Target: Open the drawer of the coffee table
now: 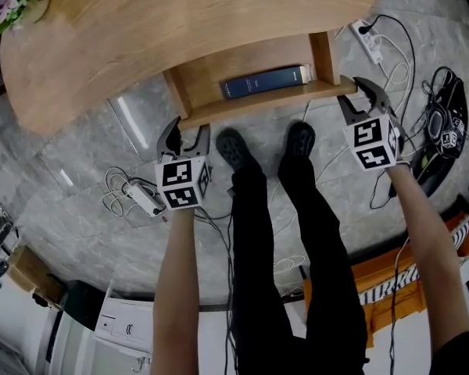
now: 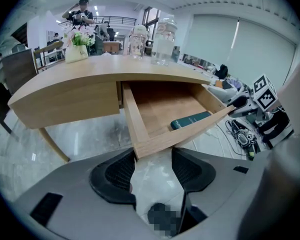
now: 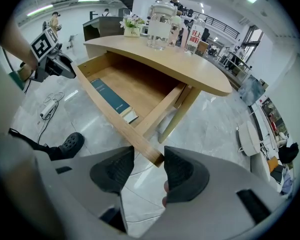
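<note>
Closest in, the left gripper (image 2: 152,156) has its black ribbed jaws closed around the left corner of the drawer (image 1: 258,104), pads against the front board. The right gripper (image 3: 149,160) does the same at the right corner, its jaws clamped over the board's square-cut end. I read the two-corner hold as a way to keep the pull even, so a wide, shallow box slides straight rather than racking on its runners.

Down between the grippers are the person's black perforated shoes (image 1: 233,148), planted on glossy grey stone-look floor tiles (image 1: 86,155). They stand just short of the drawer's front, which leaves it room to travel. A white power strip (image 1: 144,198) with looped cable lies on the floor by the left gripper.

The drawer itself stands well out from under the counter's (image 1: 141,30) near edge, so the task looks nearly done, if not done. It's pale wood with a fine straight grain, thin flat walls and a smooth base. A dark blue book (image 1: 264,81) lies flat inside, towards the right wall.

Beyond it, the counter is a curved slab in the same pale wood finish, with a rounded rim. Near its far edge stand clear glass jars (image 2: 164,36), and a small pot of flowers (image 2: 79,39) sits towards its left end.
</note>
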`<state>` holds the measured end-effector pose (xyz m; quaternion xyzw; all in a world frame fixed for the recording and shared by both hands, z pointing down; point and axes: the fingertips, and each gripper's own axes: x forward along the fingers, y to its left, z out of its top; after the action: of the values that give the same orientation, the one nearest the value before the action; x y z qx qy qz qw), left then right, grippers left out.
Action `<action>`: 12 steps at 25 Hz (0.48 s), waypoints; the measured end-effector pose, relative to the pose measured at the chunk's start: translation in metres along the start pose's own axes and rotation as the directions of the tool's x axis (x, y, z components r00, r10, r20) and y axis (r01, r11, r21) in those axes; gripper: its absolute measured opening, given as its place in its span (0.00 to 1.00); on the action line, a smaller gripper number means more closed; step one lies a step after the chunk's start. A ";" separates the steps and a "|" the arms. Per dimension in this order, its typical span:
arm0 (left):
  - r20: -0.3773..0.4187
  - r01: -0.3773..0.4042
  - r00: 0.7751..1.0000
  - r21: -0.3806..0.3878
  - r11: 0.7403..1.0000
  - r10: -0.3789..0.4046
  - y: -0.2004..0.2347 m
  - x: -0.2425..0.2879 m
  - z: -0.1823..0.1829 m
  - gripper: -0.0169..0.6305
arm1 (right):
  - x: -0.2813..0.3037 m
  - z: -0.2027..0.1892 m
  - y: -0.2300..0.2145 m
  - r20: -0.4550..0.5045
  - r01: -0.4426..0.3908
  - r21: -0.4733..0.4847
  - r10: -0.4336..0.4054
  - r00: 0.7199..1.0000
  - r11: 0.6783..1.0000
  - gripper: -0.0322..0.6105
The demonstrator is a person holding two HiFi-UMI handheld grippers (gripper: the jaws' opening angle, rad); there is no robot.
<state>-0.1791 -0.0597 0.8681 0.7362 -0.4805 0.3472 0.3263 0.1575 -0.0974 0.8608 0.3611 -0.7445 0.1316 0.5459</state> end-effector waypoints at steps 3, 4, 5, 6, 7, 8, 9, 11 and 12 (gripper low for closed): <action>-0.004 -0.001 1.000 -0.005 1.000 0.001 -0.001 0.001 -0.001 0.40 | 0.002 -0.002 0.000 -0.010 0.014 0.014 -0.013 1.000 1.000 0.34; -0.005 -0.002 1.000 -0.006 1.000 0.002 -0.001 0.002 -0.002 0.40 | 0.002 -0.002 0.001 -0.014 0.017 0.018 -0.017 1.000 1.000 0.34; -0.006 -0.004 1.000 -0.007 1.000 0.004 -0.001 0.002 -0.003 0.40 | 0.003 -0.002 0.002 -0.018 0.020 0.021 -0.020 1.000 1.000 0.34; -0.006 -0.006 1.000 -0.009 1.000 0.006 -0.001 0.003 -0.003 0.41 | 0.004 -0.003 0.002 -0.021 0.024 0.022 -0.024 0.999 0.999 0.34; -0.005 -0.008 1.000 -0.011 1.000 0.008 -0.001 0.004 -0.004 0.41 | 0.004 -0.003 0.002 -0.023 0.029 0.021 -0.029 0.999 0.999 0.34; -0.002 -0.010 1.000 -0.014 1.000 0.010 -0.002 0.004 -0.004 0.41 | 0.005 -0.003 0.002 -0.022 0.035 0.020 -0.034 0.999 0.999 0.34; 0.002 -0.013 1.000 -0.016 1.000 0.013 -0.002 0.004 -0.004 0.41 | 0.004 -0.004 0.002 -0.021 0.040 0.018 -0.039 0.999 0.999 0.34; 0.010 -0.019 1.000 -0.024 1.000 0.019 -0.002 0.005 -0.004 0.42 | 0.004 -0.004 0.002 -0.016 0.052 0.012 -0.052 0.999 0.999 0.34; 0.011 -0.023 1.000 -0.030 0.999 0.023 -0.002 0.006 -0.004 0.42 | 0.004 -0.003 0.001 -0.014 0.060 0.010 -0.060 0.998 0.998 0.34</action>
<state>-0.1766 -0.0584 0.8748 0.7277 -0.4958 0.3397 0.3304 0.1583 -0.0961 0.8659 0.3852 -0.7289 0.1213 0.5528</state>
